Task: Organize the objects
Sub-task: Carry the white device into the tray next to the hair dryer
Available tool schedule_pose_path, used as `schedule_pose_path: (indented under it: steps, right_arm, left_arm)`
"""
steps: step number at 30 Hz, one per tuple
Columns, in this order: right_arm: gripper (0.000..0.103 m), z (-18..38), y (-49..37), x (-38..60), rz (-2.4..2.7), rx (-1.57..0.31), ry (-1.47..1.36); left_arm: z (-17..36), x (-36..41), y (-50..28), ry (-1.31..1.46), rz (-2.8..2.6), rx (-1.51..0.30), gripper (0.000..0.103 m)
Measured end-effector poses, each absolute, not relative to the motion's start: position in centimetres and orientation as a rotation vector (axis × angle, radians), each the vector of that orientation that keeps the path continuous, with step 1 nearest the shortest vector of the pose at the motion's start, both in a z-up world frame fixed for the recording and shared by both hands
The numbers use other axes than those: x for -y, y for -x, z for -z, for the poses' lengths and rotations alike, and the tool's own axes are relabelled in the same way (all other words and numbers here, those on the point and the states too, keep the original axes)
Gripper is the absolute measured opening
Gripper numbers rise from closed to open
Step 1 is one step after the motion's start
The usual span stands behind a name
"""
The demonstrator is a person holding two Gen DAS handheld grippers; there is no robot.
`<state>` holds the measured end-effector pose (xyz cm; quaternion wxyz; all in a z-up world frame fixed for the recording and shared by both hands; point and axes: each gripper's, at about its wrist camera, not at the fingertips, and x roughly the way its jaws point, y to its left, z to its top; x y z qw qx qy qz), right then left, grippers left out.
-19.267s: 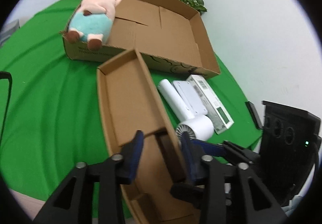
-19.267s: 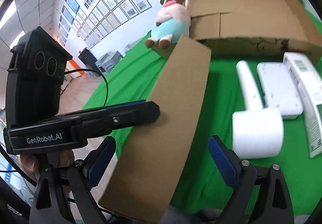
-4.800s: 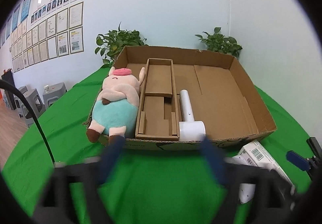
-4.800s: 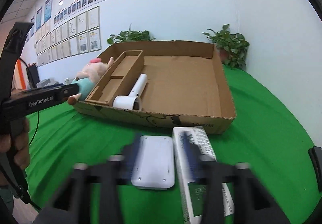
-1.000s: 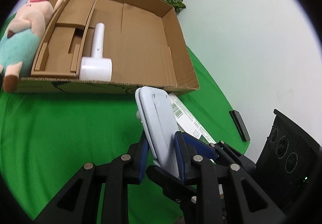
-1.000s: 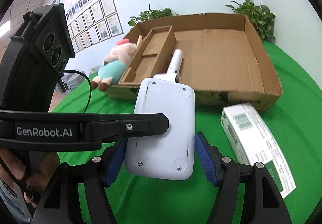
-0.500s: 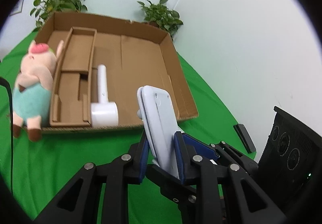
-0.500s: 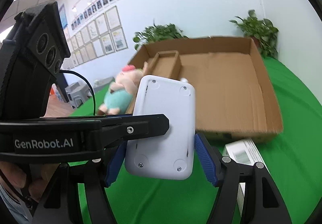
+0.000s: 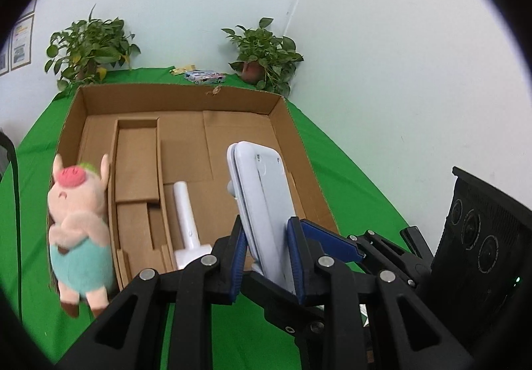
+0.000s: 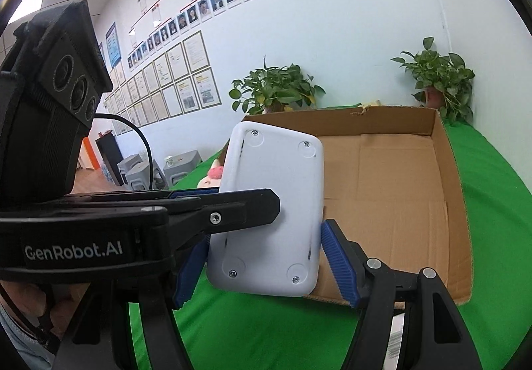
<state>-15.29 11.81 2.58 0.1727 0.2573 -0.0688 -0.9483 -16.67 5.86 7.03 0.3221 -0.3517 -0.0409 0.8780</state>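
A flat white device (image 9: pixel 262 203) (image 10: pixel 272 203) is held in the air by both grippers, its screwed back facing the right wrist camera. My left gripper (image 9: pixel 266 247) is shut across its thin thickness; one of its fingers (image 10: pixel 232 207) crosses the device's back. My right gripper (image 10: pixel 262 257) is shut across its width, both blue pads on the side edges. Beyond it lies the open cardboard box (image 9: pixel 179 92) (image 10: pixel 445 150), holding a narrow cardboard tray (image 9: pixel 136 177) and a white hair dryer (image 9: pixel 184 213). A pig plush (image 9: pixel 78 220) (image 10: pixel 214 175) leans at the box's left wall.
A white barcode carton (image 10: pixel 395 346) lies on the green cloth below the right gripper. Two potted plants (image 9: pixel 89 47) (image 9: pixel 266 54) and a small packet (image 9: pixel 204 75) stand behind the box. The box's right half (image 10: pixel 392 190) shows bare cardboard. A hand (image 10: pixel 23 306) grips the left tool.
Both grippers have risen with the white device still held between them. The box now sits lower in both views and its whole inside shows; the barcode carton has dropped to the frame edge.
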Motion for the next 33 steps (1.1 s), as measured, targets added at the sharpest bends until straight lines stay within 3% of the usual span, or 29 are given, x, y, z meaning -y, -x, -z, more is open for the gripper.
schedule_pose_path:
  steps: [13, 33]
  right_arm:
    - [0.065, -4.5, 22.4, -15.4, 2.668, 0.248, -0.82]
    - [0.065, 9.2, 29.4, -18.2, 2.528, 0.411, -1.233]
  left_arm:
    - [-7.0, -7.8, 21.2, 0.956, -2.269, 0.086, 0.022]
    - [5.1, -10.5, 26.5, 1.267, -2.143, 0.106, 0.022]
